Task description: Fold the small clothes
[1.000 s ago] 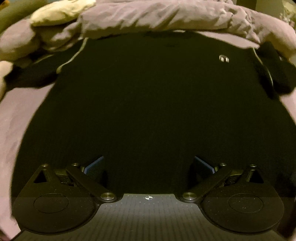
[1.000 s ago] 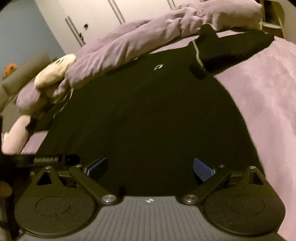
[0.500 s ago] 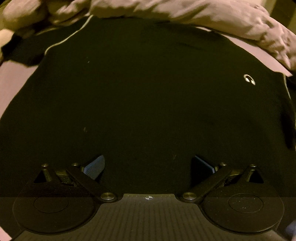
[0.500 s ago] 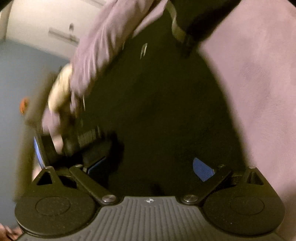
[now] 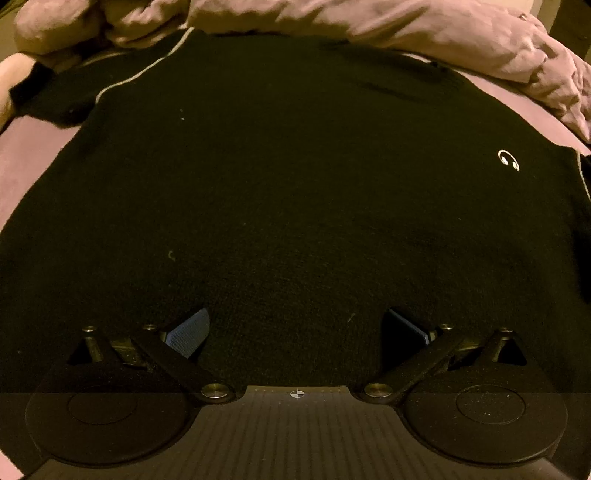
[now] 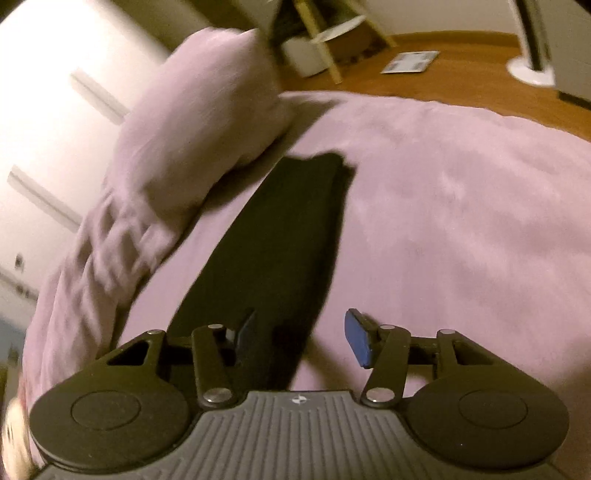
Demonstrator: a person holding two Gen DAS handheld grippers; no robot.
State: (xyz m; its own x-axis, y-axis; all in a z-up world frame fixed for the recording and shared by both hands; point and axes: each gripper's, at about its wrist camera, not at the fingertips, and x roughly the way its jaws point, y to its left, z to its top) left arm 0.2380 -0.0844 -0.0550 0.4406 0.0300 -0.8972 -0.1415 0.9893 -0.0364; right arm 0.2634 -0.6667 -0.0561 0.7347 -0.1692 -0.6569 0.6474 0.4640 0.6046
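My left hand-held gripper (image 5: 295,328) hovers spread over the black shirt (image 5: 295,192); my right hand-held gripper (image 6: 299,338) gapes above its sleeve (image 6: 277,251) on the bed (image 6: 461,221).

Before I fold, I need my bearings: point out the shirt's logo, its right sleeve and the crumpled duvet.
logo (image 5: 509,160), left wrist view, on the white emblem.
right sleeve (image 6: 273,236), right wrist view, mid-length of the black fabric.
crumpled duvet (image 5: 388,26), left wrist view, on its folds.

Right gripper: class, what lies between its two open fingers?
In the right wrist view, the right gripper is open; between its fingers lie the black sleeve and bare purple bedsheet.
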